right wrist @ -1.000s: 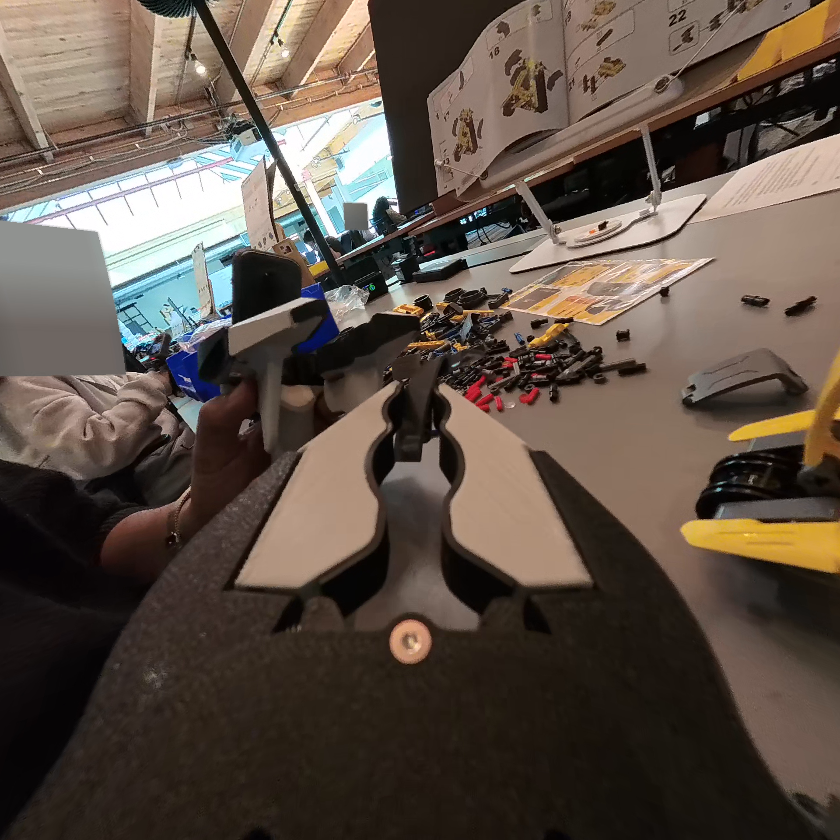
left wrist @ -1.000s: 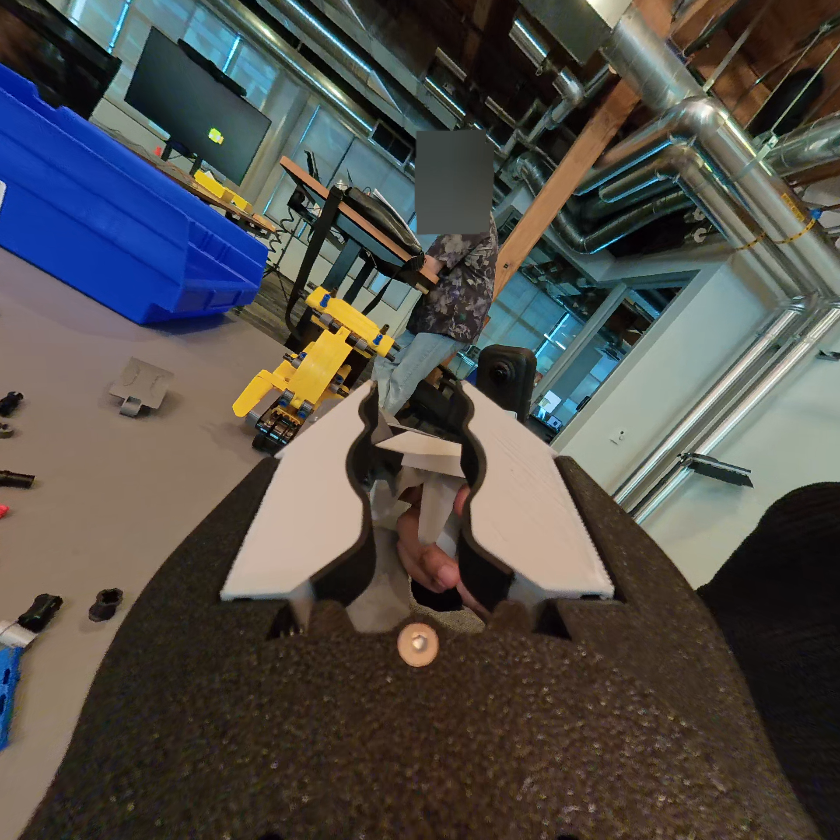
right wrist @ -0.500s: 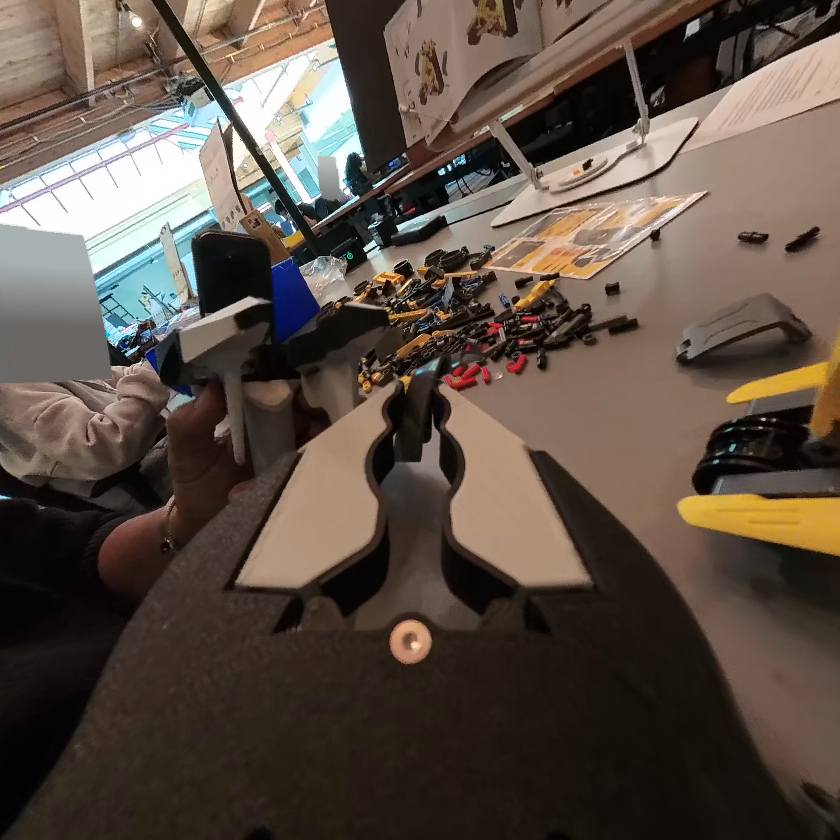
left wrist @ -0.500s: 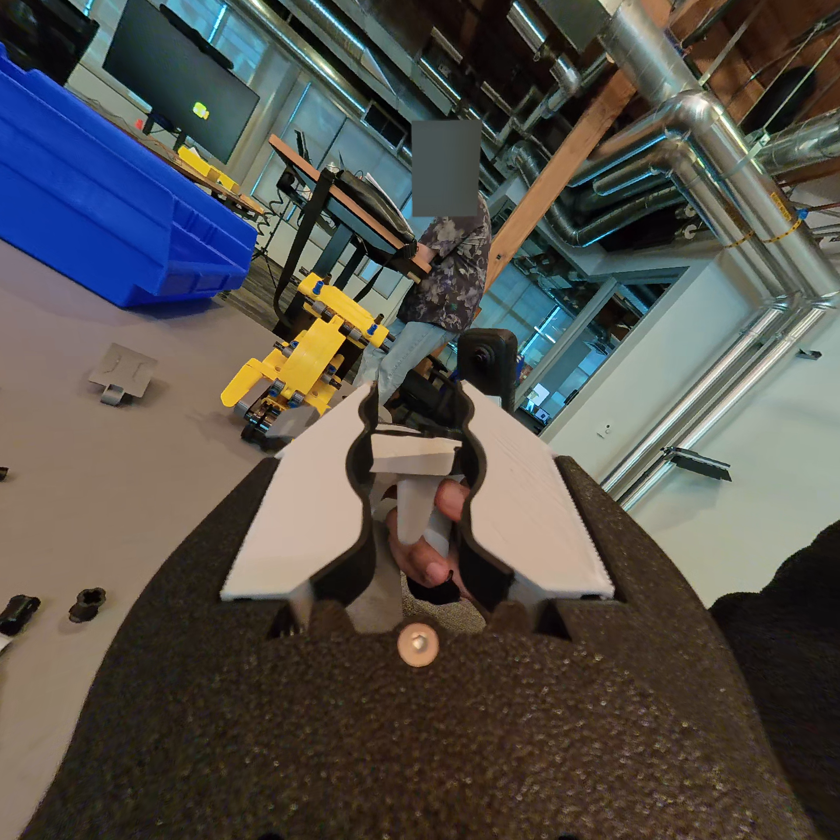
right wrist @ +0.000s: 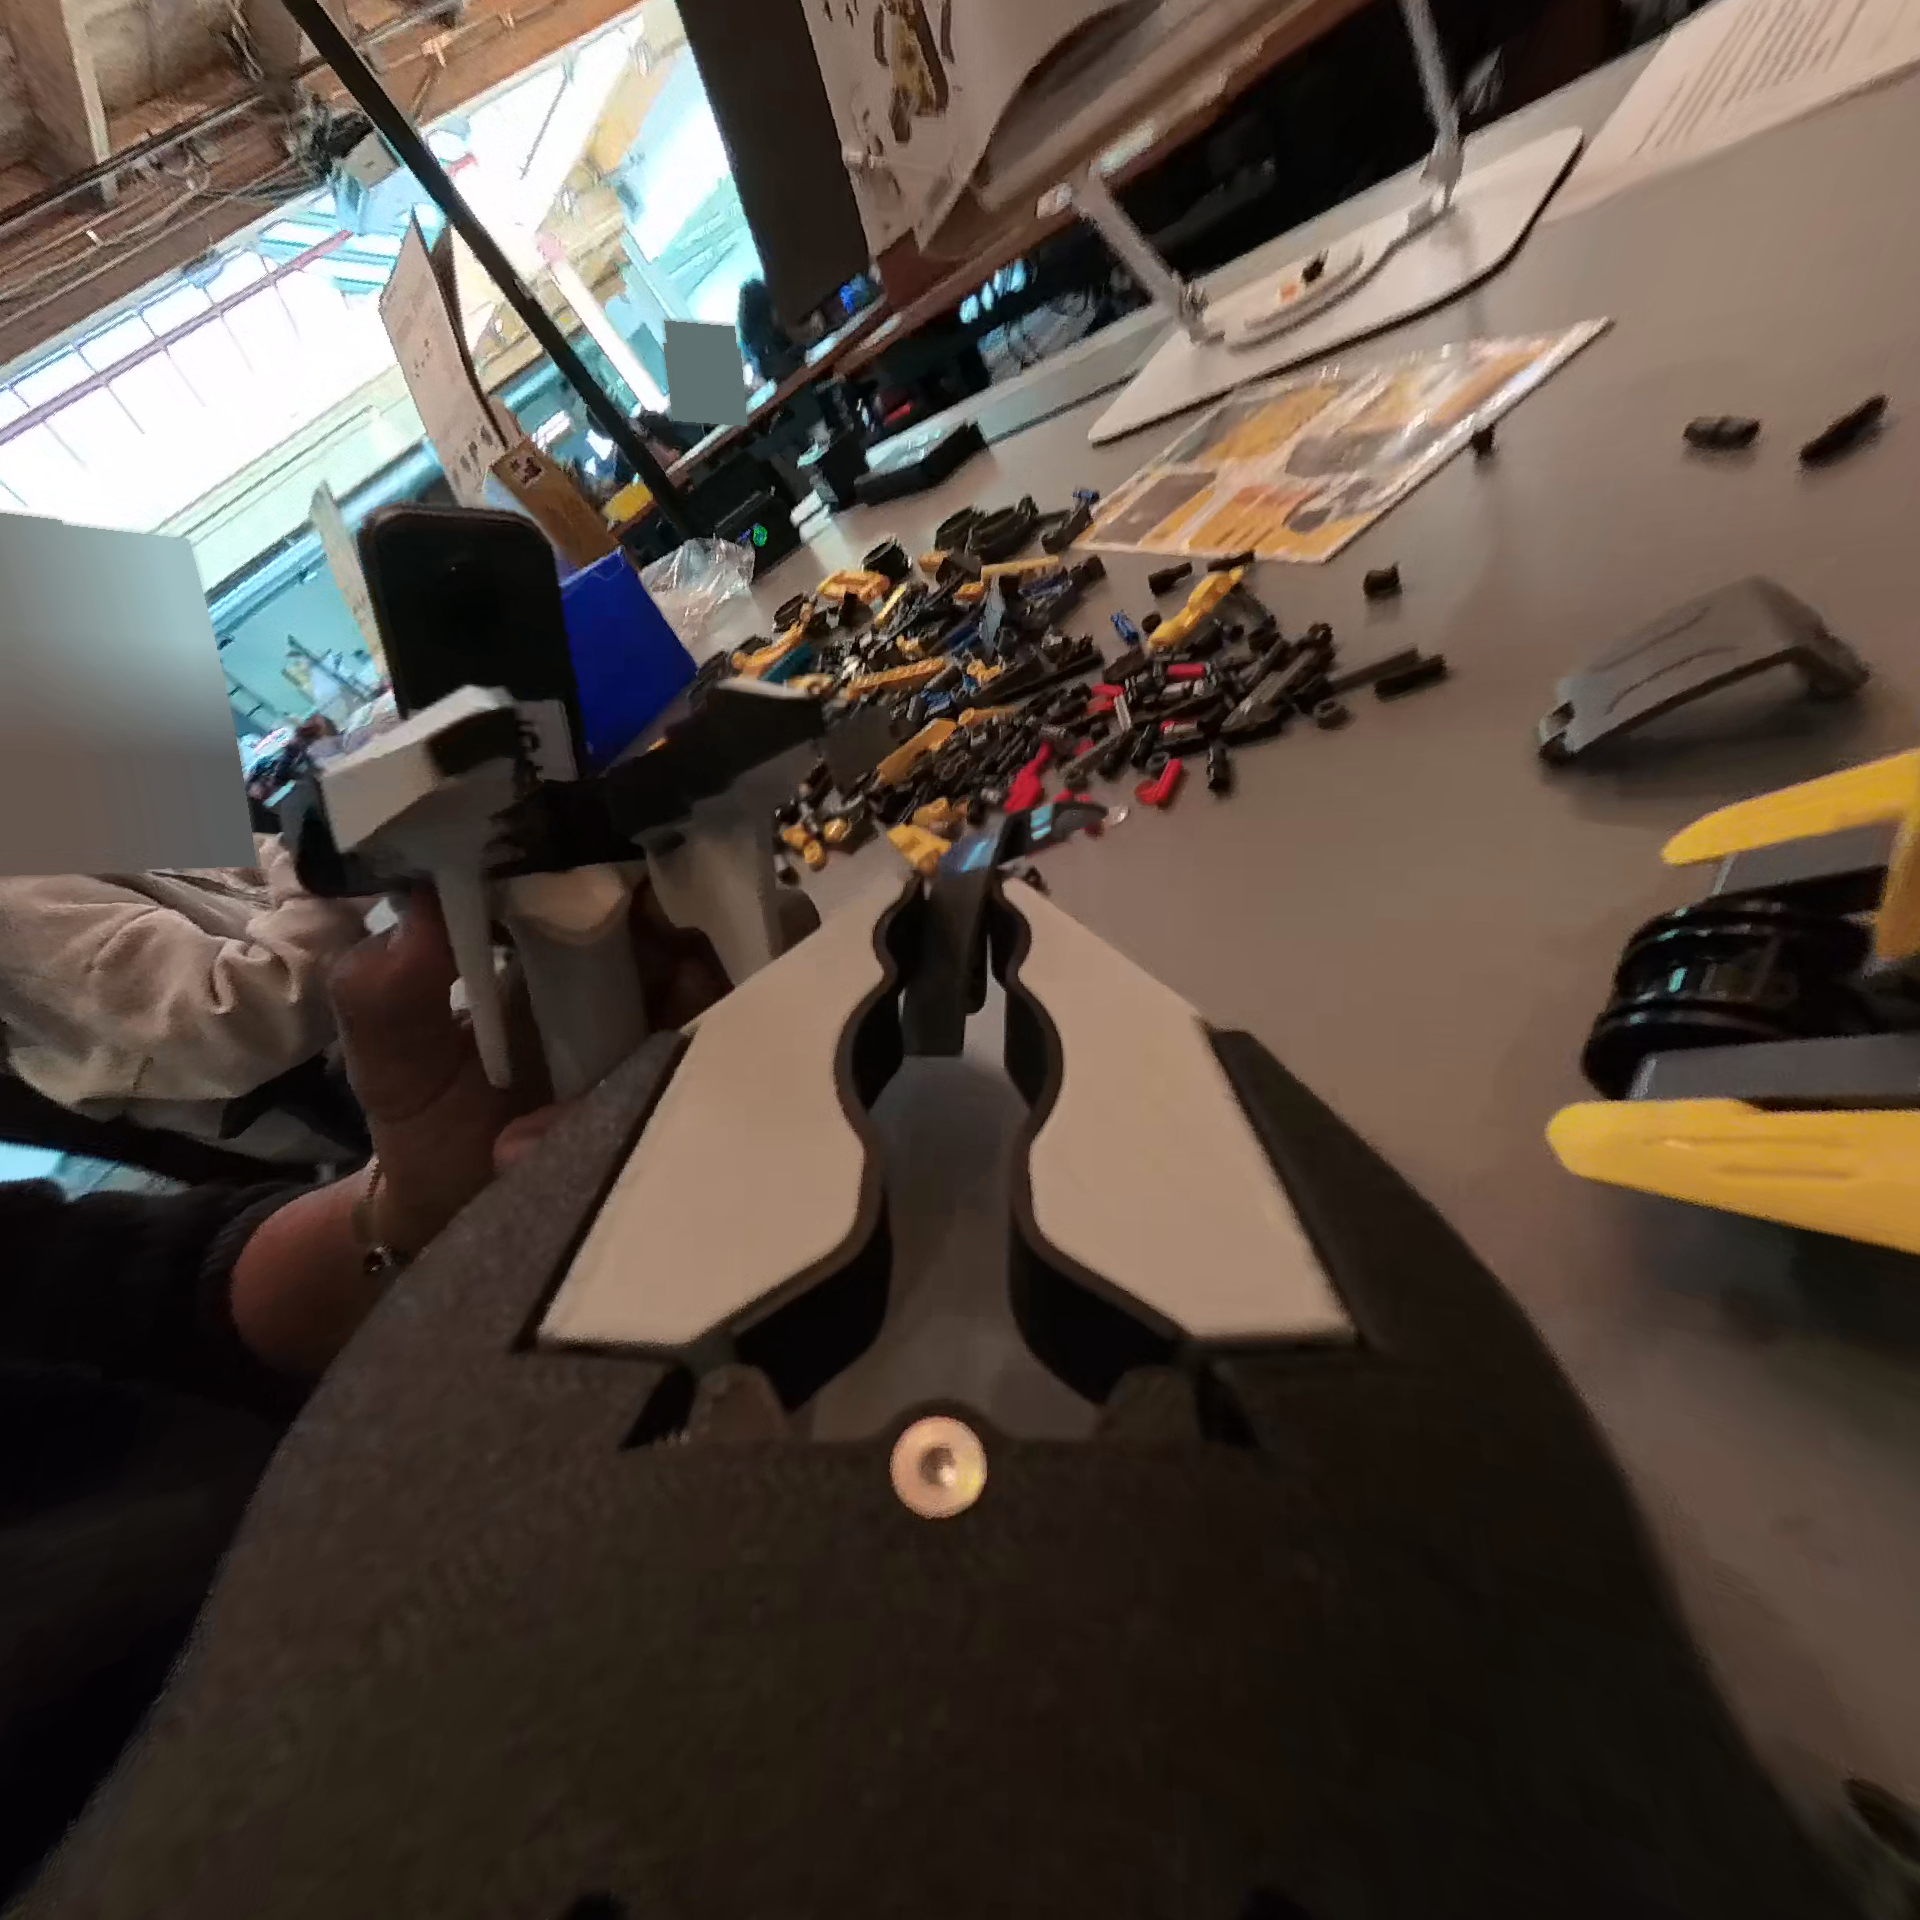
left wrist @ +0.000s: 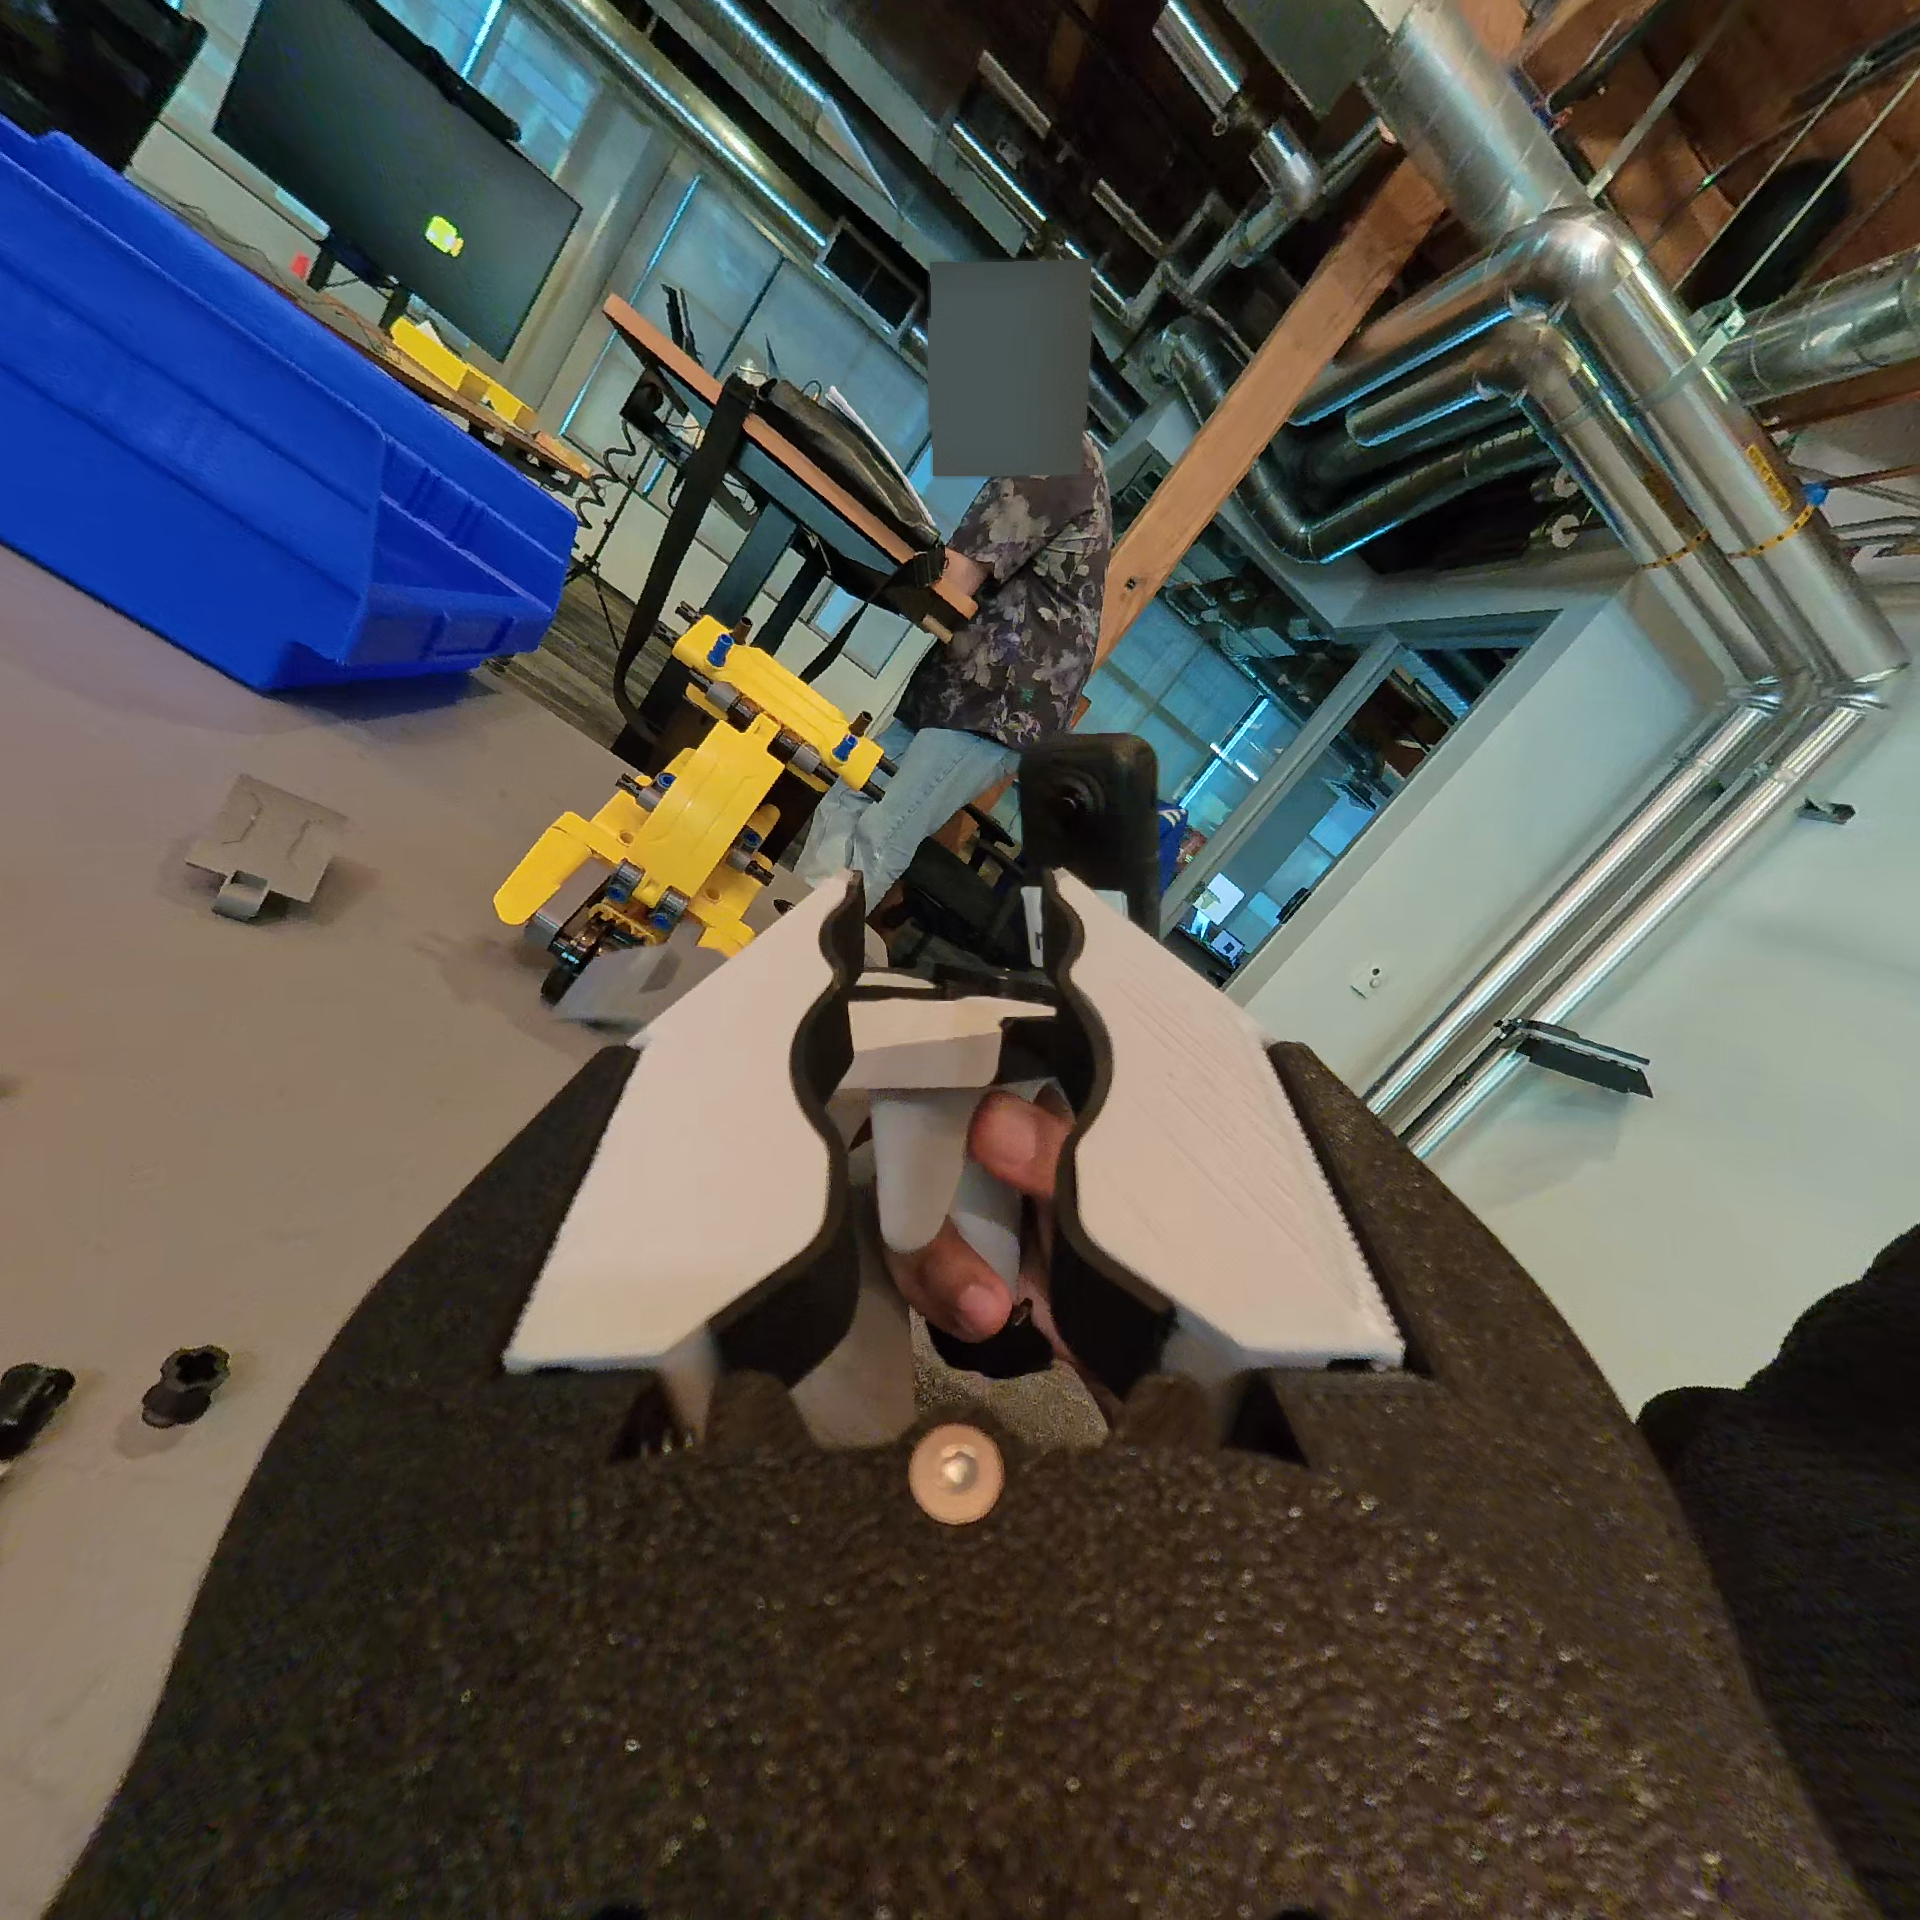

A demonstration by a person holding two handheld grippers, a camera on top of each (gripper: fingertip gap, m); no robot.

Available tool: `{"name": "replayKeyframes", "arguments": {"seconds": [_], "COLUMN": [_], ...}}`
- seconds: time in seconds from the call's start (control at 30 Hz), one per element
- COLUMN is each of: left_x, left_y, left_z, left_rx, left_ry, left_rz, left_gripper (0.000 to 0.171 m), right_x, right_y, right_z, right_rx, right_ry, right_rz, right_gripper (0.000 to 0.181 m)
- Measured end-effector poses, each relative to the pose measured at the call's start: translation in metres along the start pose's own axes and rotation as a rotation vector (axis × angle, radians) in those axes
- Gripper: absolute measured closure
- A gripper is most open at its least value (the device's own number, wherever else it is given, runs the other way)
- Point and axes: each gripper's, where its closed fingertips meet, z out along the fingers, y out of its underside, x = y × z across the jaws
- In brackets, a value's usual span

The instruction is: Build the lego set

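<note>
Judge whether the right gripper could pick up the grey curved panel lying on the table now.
Probably not as things stand. The table between the right gripper and the grey curved panel looks bare, but its jaws are shut on a dark grey piece.

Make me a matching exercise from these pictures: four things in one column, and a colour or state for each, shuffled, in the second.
Column one:
1. bin
2. brick model
3. right tongs
4. left tongs

Column two:
a. yellow
b. shut on a dark piece
c. blue
d. open, holding nothing

Pairs: 1-c, 2-a, 3-b, 4-d.
</note>
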Motion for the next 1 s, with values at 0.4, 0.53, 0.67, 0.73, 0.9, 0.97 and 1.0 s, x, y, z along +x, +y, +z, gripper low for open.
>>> {"name": "replayKeyframes", "arguments": {"seconds": [0.4, 0.53, 0.67, 0.73, 0.9, 0.97, 1.0], "left_x": [-0.017, -0.016, -0.025, -0.039, -0.05, -0.049, -0.054], "left_y": [-0.018, -0.02, -0.017, -0.012, -0.002, 0.009, 0.015], "left_z": [-0.012, -0.014, -0.019, -0.025, -0.05, -0.06, -0.067], "left_rx": [0.09, 0.105, 0.049, -0.04, -0.342, -0.49, -0.568], "left_ry": [-0.091, -0.094, -0.173, -0.259, -0.341, -0.347, -0.391], "left_rz": [-0.01, 0.01, 0.013, -0.032, 0.036, 0.181, 0.271], "left_gripper": [0.139, 0.139, 0.139, 0.139, 0.135, 0.129, 0.116], "right_x": [-0.012, -0.007, 0.001, 0.0, -0.008, -0.014, -0.02], "right_y": [0.038, 0.032, 0.032, 0.034, 0.035, 0.039, 0.045], "right_z": [0.015, 0.014, 0.014, 0.015, 0.013, 0.009, 0.006], "right_rx": [-0.35, -0.295, -0.289, -0.308, -0.328, -0.37, -0.414], "right_ry": [-0.147, -0.096, -0.037, -0.037, -0.131, -0.197, -0.24], "right_rz": [0.082, 0.057, 0.064, 0.06, 0.119, 0.162, 0.176], "right_gripper": [0.169, 0.169, 0.172, 0.172, 0.172, 0.172, 0.172]}}
